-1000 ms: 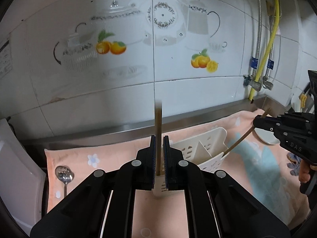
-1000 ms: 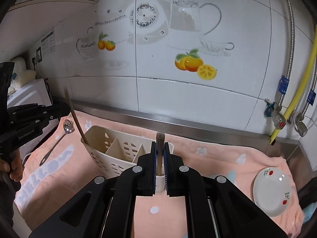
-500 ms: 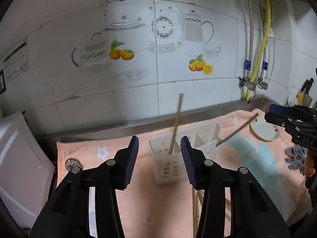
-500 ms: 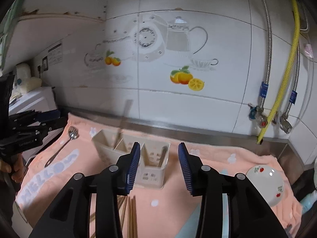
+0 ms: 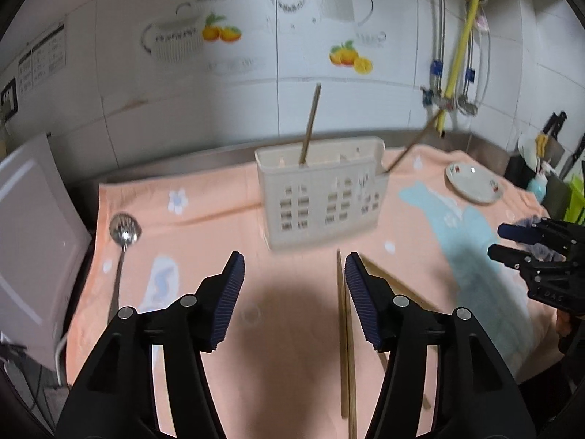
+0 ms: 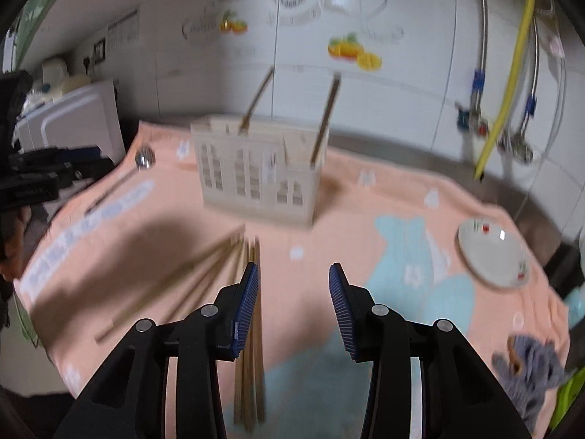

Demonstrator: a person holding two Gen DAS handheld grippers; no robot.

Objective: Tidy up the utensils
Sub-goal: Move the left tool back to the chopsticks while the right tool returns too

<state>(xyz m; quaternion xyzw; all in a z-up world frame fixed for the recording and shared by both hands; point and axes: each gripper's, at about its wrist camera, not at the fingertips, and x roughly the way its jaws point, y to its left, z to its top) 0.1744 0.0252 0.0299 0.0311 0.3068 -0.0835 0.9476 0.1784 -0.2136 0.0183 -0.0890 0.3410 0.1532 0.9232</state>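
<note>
From the left wrist camera, the left gripper point(image 5: 292, 267) is standing open above the peach towel point(image 5: 219, 219), and its jaws have just been opening wider; nothing is sitting between the pads. A few loose chopsticks point(image 5: 345, 347) are lying on the towel just inside and under the right-hand finger, not gripped. Beyond the fingertips, the white utensil holder point(image 5: 321, 197) is standing upright on the towel. One chopstick point(image 5: 310, 126) is leaning in its left compartment, and a second chopstick point(image 5: 413, 142) is slanting out at its right end. A metal spoon point(image 5: 122, 241) is lying on the towel to the left. A small white plate point(image 5: 473, 183) is sitting at the right. The right gripper point(image 5: 506, 243) is showing at the right edge, jaws apart.

From the right wrist camera, which is blurred, the right gripper point(image 6: 293, 274) is partly open and holding nothing. A bundle of chopsticks point(image 6: 252, 329) is lying on the towel point(image 6: 365, 201) under its left finger, fanning out to the left. The utensil holder point(image 6: 259, 175) is standing ahead with two chopsticks point(image 6: 327, 117) leaning in it, one near each end. The spoon point(image 6: 144, 159) is lying left of it, the plate point(image 6: 491, 252) at the right. A grey cloth point(image 6: 530, 366) is lying at the lower right. The left gripper point(image 6: 73, 164) is entering from the left edge.
</note>
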